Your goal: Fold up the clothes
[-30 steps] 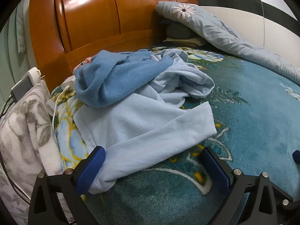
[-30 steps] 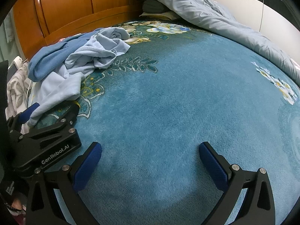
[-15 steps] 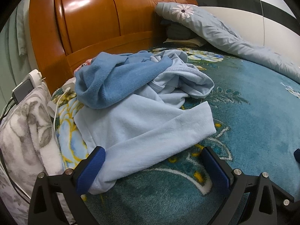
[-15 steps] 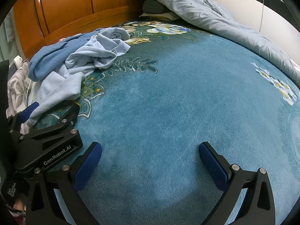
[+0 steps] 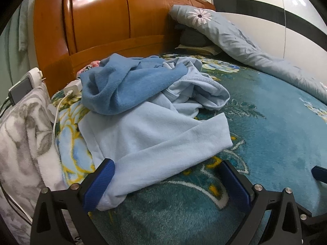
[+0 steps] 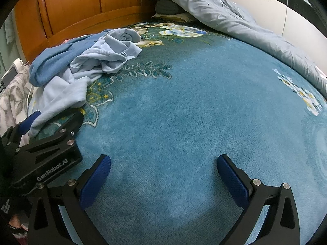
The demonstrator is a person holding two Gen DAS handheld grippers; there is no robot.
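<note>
Bed with teal floral blanket (image 6: pixel 184 102); wooden headboard (image 5: pixel 114 20) behind. Clothes lie crumpled in a heap near the headboard: darker blue fleece (image 5: pixel 126 85) on top of a pale blue garment (image 5: pixel 155 134), unfolded. Left hand-held gripper (image 5: pixel 167 181): fingers apart, pale blue hem lying between them, left pad touching the cloth. Right hand-held gripper (image 6: pixel 163 175): fingers apart over bare blanket, well away from the heap.

Risks (judgement): garments look tangled, so lifting the pale one may drag the fleece along. White charger cable (image 5: pixel 59 110) just beside the heap could snag. Plush blanket may bunch into a grip.
</note>
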